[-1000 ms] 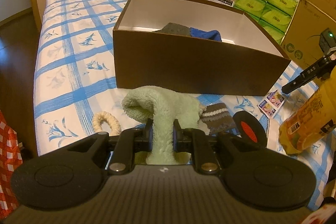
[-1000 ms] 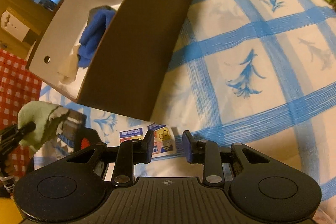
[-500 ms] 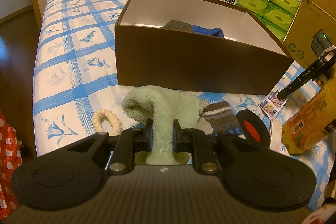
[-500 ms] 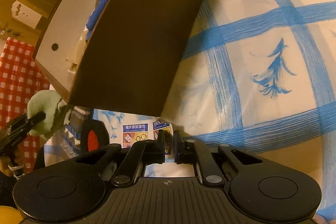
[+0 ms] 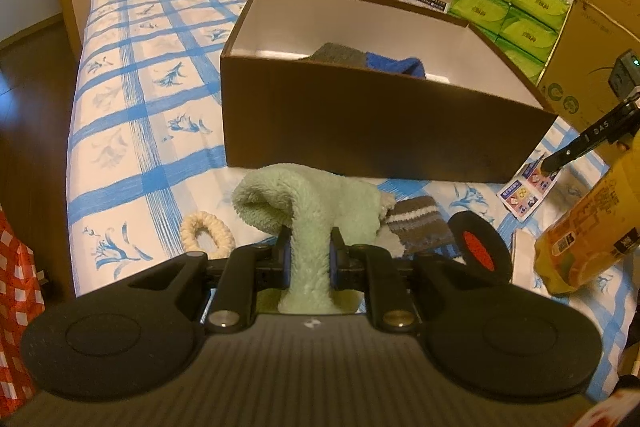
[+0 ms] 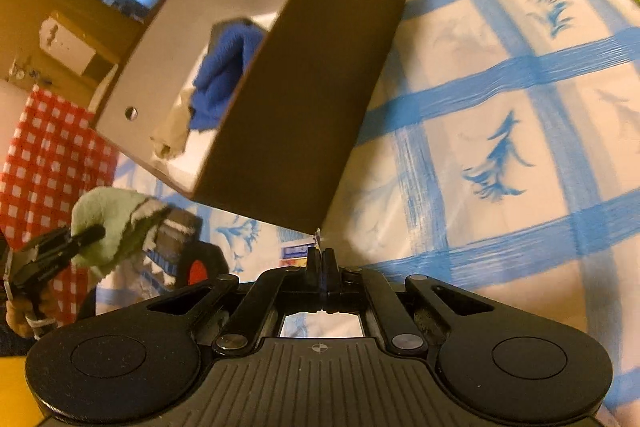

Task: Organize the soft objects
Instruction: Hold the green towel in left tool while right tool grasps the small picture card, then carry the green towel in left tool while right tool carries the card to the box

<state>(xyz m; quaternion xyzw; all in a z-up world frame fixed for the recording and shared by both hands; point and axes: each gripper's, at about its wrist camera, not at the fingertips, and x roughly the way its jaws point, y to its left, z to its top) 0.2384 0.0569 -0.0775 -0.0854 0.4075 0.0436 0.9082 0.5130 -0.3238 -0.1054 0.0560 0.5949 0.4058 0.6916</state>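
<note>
Transfer into the brown box (image 5: 376, 131), directly ahead of the left gripper (image 5: 309, 254), looks like the step in hand; the next move calls for lifting over its near wall before letting go. That gripper is clamped on a fluffy pale-green sock (image 5: 308, 203), drooping forward over its fingers. Off to its right, the right gripper (image 6: 319, 261) is pinched together on something thin, hard to identify.
</note>
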